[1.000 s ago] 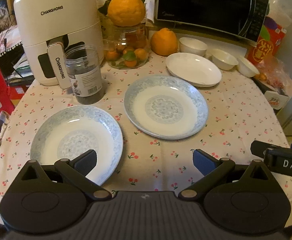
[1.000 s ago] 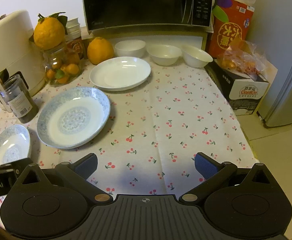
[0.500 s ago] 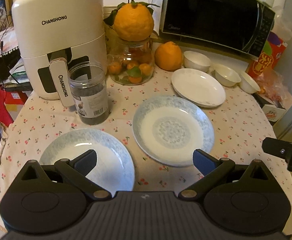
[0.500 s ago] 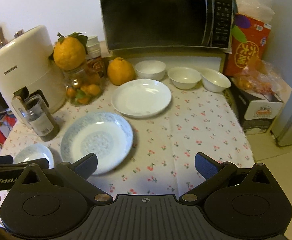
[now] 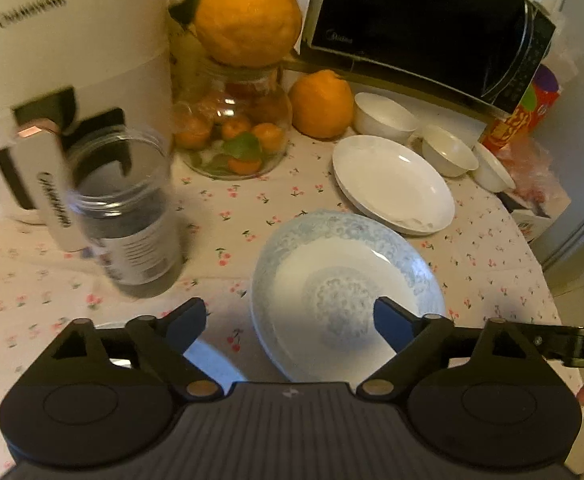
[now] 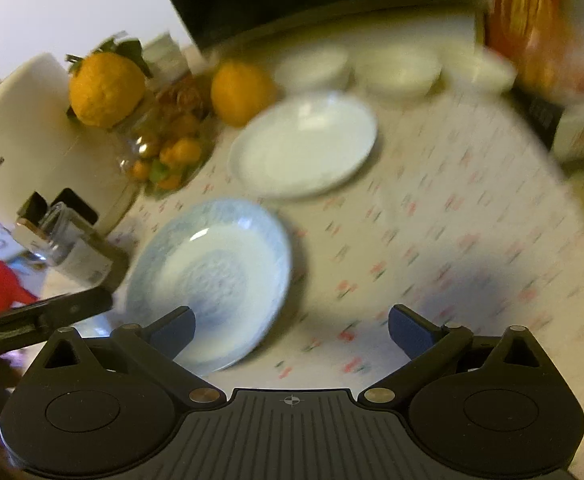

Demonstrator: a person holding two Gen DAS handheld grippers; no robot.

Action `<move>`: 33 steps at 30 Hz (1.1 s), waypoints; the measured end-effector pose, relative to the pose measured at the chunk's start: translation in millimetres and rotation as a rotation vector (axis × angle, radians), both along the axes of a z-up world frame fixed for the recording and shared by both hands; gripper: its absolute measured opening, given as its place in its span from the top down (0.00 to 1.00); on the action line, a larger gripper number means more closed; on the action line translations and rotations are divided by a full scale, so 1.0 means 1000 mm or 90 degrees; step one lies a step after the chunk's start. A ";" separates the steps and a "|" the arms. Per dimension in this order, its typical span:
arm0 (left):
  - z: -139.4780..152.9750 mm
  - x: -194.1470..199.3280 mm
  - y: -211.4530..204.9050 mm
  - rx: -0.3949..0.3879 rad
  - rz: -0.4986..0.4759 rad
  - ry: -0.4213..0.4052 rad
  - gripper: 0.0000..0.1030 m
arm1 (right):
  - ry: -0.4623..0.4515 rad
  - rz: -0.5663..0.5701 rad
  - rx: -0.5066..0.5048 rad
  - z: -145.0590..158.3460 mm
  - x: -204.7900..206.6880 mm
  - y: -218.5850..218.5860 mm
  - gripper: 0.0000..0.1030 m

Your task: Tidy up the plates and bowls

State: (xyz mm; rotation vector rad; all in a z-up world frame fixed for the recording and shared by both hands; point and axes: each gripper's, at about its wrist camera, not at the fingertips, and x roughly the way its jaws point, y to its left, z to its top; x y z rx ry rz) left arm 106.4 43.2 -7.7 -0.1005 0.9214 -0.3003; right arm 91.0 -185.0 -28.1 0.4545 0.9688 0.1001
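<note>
The blue-patterned plate (image 5: 348,292) lay on the cloth-covered surface (image 5: 488,248), and everything else is best placed from it. The white plate (image 5: 392,184) sat just behind it, their rims close or touching, and three white bowls (image 5: 384,118) stood in a row beyond that. A dark jar (image 5: 131,232) stood near the patterned plate's left side, in front of a white appliance (image 5: 63,80) and a glass jar of fruit (image 5: 231,136). The left hand-held gripper (image 5: 289,320) hung over the plate's near left edge with its jaws spread and nothing between them; they had just been closing a little. The right hand-held gripper (image 6: 289,328) was also spread and empty, its left finger (image 6: 171,330) over the plate's near rim. The likeliest trouble seemed to be both tools crowding one plate: their bodies nearly met beside it and could collide. A shallow bite on the glazed rim could let the plate slip and strike the white plate behind. A wide left swing might knock the dark jar over. A second patterned plate (image 5: 207,356) was barely visible under the left hand-held gripper and could be clipped unseen.
</note>
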 end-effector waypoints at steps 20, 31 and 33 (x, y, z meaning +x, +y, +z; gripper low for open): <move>-0.039 0.043 0.021 -0.070 0.052 0.112 0.77 | 0.067 -0.089 0.154 -0.059 0.051 -0.014 0.70; -0.038 0.042 0.016 -0.048 0.050 0.096 0.91 | 0.062 -0.083 0.137 -0.058 0.048 -0.006 0.86; -0.038 0.041 0.014 -0.045 0.052 0.097 0.91 | 0.063 -0.080 0.132 -0.057 0.046 -0.006 0.86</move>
